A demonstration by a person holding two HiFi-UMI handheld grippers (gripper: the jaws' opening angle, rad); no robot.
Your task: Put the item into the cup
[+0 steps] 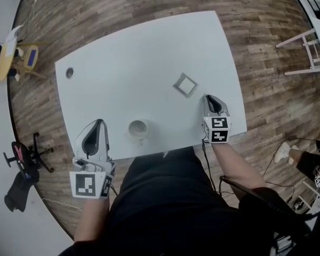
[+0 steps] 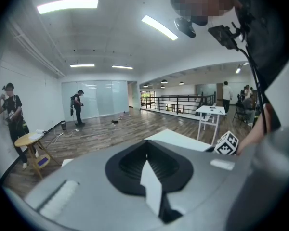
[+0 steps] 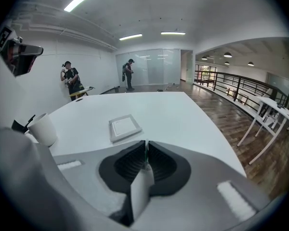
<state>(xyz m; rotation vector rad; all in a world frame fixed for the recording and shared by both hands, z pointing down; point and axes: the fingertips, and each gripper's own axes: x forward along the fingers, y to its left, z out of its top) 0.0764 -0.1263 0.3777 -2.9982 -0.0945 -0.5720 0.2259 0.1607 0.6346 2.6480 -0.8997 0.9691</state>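
Observation:
A white cup [image 1: 138,129] stands near the front edge of the white table [image 1: 138,57]; the right gripper view has this cup [image 3: 42,129] at its left. My right gripper [image 1: 209,98] rests low over the table's front right edge. Its jaws are drawn together on a thin greenish item [image 3: 146,154], of which only a sliver shows between the pads. A flat square grey-and-white piece [image 1: 185,85] lies just ahead of it, seen again as the square piece [image 3: 124,127]. My left gripper [image 1: 98,124] is at the front left corner, shut and empty, tilted up toward the room [image 2: 145,147].
A round cable hole [image 1: 70,72] sits at the table's far left corner. A small wooden stool [image 1: 10,52] and an office chair [image 1: 22,161] stand on the floor to the left, and white furniture [image 1: 309,49] to the right. People stand far off by the wall [image 3: 71,81].

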